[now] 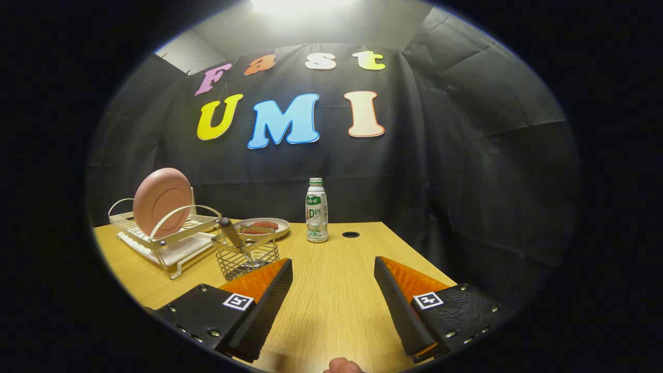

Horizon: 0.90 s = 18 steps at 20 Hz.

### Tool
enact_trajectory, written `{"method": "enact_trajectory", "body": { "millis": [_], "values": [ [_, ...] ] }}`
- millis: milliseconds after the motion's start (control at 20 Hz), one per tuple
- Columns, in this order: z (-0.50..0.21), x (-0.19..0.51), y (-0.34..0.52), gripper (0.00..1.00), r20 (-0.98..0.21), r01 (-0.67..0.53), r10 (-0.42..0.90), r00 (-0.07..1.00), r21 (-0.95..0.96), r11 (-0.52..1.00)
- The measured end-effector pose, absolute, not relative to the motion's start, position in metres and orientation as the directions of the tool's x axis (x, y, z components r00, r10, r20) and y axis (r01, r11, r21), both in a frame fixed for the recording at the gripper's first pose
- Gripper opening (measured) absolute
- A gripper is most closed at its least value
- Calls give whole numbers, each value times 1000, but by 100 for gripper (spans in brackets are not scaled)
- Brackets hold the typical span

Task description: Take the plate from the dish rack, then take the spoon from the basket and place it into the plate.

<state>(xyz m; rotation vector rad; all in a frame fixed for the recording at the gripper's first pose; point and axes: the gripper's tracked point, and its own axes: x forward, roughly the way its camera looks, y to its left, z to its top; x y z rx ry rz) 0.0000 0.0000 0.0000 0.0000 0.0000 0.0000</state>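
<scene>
A pink plate (pixel 162 201) stands on edge in a white wire dish rack (pixel 171 243) at the far left of the wooden table (pixel 331 290). Right of the rack stands a wire basket (pixel 247 256), just beyond my left finger; a dark-handled spoon (pixel 231 233) leans in it. My gripper (pixel 333 269) hovers low over the table, open, with only bare wood between its fingers. The basket's lower right part is hidden behind the left finger (pixel 269 300).
A shallow beige dish (pixel 261 228) holding something red sits behind the basket. A small white bottle with a green label (pixel 316 211) stands near the table's back edge, beside a round cable hole (pixel 350 234). A fingertip (pixel 343 366) shows below the gripper.
</scene>
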Motion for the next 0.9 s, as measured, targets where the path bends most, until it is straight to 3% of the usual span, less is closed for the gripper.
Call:
{"method": "enact_trajectory", "body": {
  "millis": [250, 600, 900],
  "values": [
    [39, 23, -7, 97, 35, 27, -28, 999, 19, 999],
    [138, -27, 26, 96, 64, 13, -12, 998, -25, 1000],
    [183, -61, 83, 96, 35, 20, -19, 999, -38, 999]
  ]
}}
